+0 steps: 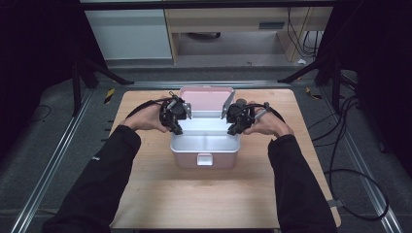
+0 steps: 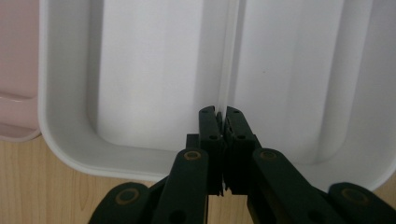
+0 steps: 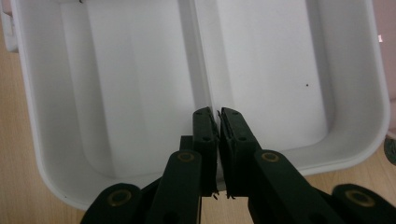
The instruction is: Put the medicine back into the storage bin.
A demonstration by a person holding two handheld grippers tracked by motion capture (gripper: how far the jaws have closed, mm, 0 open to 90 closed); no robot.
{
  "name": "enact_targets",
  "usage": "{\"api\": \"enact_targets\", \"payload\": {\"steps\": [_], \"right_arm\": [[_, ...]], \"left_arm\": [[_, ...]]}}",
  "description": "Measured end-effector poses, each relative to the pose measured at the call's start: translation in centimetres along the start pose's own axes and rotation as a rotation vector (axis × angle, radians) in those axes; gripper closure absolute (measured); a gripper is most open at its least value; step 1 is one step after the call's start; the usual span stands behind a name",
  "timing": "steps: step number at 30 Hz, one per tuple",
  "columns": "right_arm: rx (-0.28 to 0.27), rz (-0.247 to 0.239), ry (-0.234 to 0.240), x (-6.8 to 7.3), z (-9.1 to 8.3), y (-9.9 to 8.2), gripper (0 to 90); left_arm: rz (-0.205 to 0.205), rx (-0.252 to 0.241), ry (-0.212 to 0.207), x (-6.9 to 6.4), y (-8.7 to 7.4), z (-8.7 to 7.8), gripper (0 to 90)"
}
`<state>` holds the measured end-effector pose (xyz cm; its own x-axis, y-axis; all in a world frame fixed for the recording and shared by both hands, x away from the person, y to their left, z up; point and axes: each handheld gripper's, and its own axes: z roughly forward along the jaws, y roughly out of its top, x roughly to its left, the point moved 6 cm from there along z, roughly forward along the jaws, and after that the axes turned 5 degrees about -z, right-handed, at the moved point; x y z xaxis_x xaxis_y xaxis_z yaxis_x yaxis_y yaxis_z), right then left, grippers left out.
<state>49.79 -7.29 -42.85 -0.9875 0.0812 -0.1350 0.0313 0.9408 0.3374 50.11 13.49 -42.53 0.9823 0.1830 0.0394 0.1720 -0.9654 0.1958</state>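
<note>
A pink lunch box [image 1: 189, 160] stands open mid-table, its pink lid [image 1: 206, 99] raised at the back. A white two-part tray [image 1: 218, 141] sits in its top. My left gripper [image 1: 176, 127] is at the tray's left end and my right gripper [image 1: 234, 128] at its right end. In the left gripper view the jaws [image 2: 222, 112] are closed together on the end of the tray's thin middle divider [image 2: 229, 56]. The right gripper's jaws [image 3: 215, 113] pinch the same divider [image 3: 201, 56] from the other end. Both tray halves look empty.
The box rests on a wooden table [image 1: 204, 194] with bare wood all around it. A white latch tab [image 1: 204, 159] is on the box's front. Black stand legs and cables lie on the floor beside the table.
</note>
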Motion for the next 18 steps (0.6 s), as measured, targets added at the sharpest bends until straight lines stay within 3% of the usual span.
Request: {"api": "enact_targets", "payload": {"steps": [7,12,17,18], "right_arm": [[-0.021,0.016,-0.025,0.1,0.5,-0.3,82.8],[-0.018,0.034,-0.042,0.2,0.6,-0.2,79.0],[-0.046,0.072,-0.080,-0.1,0.0,-0.2,67.9],[-0.086,0.098,-0.097,-0.3,-0.5,-0.2,61.8]], "left_arm": [[0.000,0.016,0.017,-0.1,0.0,0.5,85.8],[-0.021,-0.014,0.019,0.0,-0.2,0.7,84.0],[-0.054,-0.053,0.060,0.2,-0.3,0.2,70.9],[-0.071,-0.080,0.081,0.3,-0.3,-0.3,66.7]]}}
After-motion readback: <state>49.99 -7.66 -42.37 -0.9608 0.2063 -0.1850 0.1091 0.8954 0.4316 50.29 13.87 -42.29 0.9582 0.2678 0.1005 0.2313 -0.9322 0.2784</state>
